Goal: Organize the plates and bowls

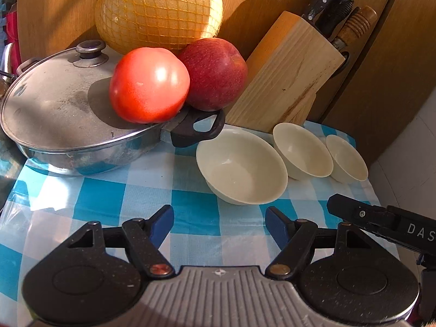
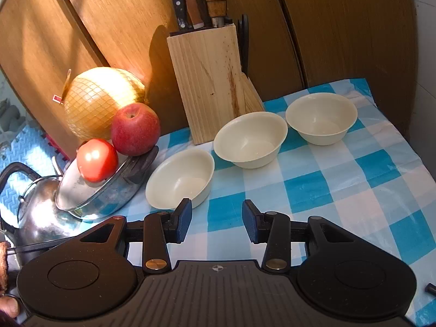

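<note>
Three cream bowls stand upright in a row on the blue-and-white checked cloth. In the left wrist view they are the near bowl [image 1: 241, 167], the middle bowl [image 1: 302, 154] and the far bowl [image 1: 346, 158]. In the right wrist view they are the left bowl [image 2: 181, 178], the middle bowl [image 2: 250, 139] and the right bowl [image 2: 321, 118]. My left gripper [image 1: 219, 224] is open and empty, just short of the near bowl. My right gripper [image 2: 216, 222] is open and empty, close to the left bowl's near right side. No plates are in view.
A lidded steel pan [image 1: 68, 114] sits at the left with a tomato [image 1: 148, 84] and an apple [image 1: 215, 73] on it, a netted pomelo [image 1: 159, 8] behind. A wooden knife block [image 2: 209, 84] stands against the wooden wall. A kettle [image 2: 38, 207] is far left.
</note>
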{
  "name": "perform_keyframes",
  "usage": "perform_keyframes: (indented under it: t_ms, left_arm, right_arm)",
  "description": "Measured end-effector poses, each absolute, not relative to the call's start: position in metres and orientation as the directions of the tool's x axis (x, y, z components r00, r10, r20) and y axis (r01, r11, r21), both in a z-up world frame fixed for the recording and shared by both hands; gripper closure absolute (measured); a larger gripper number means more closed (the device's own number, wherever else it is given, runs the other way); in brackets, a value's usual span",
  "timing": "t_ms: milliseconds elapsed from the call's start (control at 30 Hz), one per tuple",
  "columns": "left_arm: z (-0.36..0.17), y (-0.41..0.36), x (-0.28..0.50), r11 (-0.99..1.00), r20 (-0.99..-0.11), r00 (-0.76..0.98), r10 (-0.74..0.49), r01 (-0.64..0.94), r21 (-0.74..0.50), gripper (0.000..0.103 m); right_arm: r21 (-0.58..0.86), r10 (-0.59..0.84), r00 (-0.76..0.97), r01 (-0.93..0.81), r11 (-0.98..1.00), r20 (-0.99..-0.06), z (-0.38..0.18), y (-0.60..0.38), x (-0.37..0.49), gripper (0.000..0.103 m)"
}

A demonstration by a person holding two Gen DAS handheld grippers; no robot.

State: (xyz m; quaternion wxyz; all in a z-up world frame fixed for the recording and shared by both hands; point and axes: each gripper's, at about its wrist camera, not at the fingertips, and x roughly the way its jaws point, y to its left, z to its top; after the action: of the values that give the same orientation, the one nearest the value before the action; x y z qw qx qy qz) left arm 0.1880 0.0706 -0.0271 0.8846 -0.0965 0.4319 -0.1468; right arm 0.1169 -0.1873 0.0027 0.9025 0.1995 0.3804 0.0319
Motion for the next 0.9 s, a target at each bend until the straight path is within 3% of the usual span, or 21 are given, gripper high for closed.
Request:
perform_keyframes:
  t_ms: [267,367,467,667,900]
  left_arm:
    - [-0.049,0.055,0.226,0.944,-0.764,0.561,-0.317,0.105,-0.314,0.036]
    - [-0.058,0.051,0.234,0.95,-0.778,0.554,-0.295,0.085,-0.3,0.038]
    - [-0.064,0.049,0.239,0.948,-0.785,0.54,-0.304,0.091,-0.305,0.049]
    - [-0.065,0.041,0.24,0.943,-0.789,0.518,-0.33,0.155,-0.293,0.077]
    - [-0.06,0.03,0.226,0.925,-0.786,0.489,-0.378,0.224,-0.305,0.081]
  right_arm:
    - [0.446,0.263,0.651,0.13,0.886,-0.712,-0.027,-0.18,0.175,0.054]
    - [0.46,0.28,0.632,0.139,0.877,-0.723,-0.037,-0.178,0.187,0.063]
    - [0.475,0.299,0.608,0.148,0.867,-0.735,-0.046,-0.176,0.196,0.077]
    - [0.484,0.327,0.578,0.139,0.864,-0.748,-0.055,-0.171,0.2,0.087]
    - [0.482,0.335,0.569,0.125,0.867,-0.751,-0.048,-0.179,0.183,0.087]
